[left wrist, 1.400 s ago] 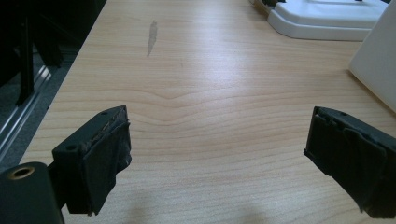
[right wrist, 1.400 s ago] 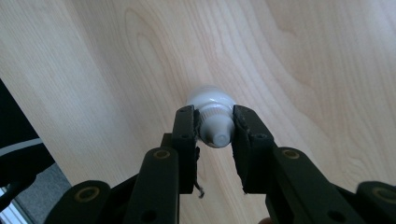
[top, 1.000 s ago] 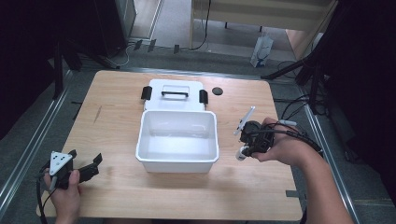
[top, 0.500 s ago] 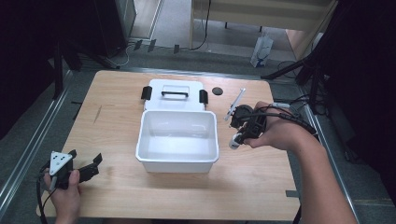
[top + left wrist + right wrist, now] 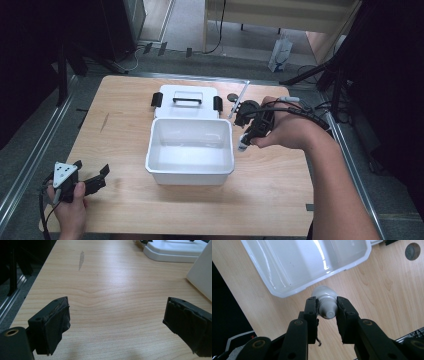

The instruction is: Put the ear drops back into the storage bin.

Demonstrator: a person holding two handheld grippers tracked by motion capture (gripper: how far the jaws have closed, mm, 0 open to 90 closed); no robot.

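A white tube with a ribbed cap [image 5: 325,305] sits between the jaws of my right gripper [image 5: 327,307], which is shut on it. In the high view the right gripper [image 5: 246,136] hovers just off the right rim of the open white bin [image 5: 190,173], and the tube's white end [image 5: 242,146] points down toward the table. The bin's inside [image 5: 294,262] looks bare. My left gripper [image 5: 92,179] rests at the table's front left corner. It is open [image 5: 122,325], with only bare wood between its pads.
The bin's white lid [image 5: 187,107], with a black handle and black latches, lies flat right behind the bin; it also shows in the left gripper view [image 5: 172,252]. A small dark disc [image 5: 232,97] lies on the wood right of the lid. Table edges drop to dark floor.
My right gripper has carried the tube away from the person and to the left, closer to the bin's right rim, turning as it went. The left gripper has stayed put.
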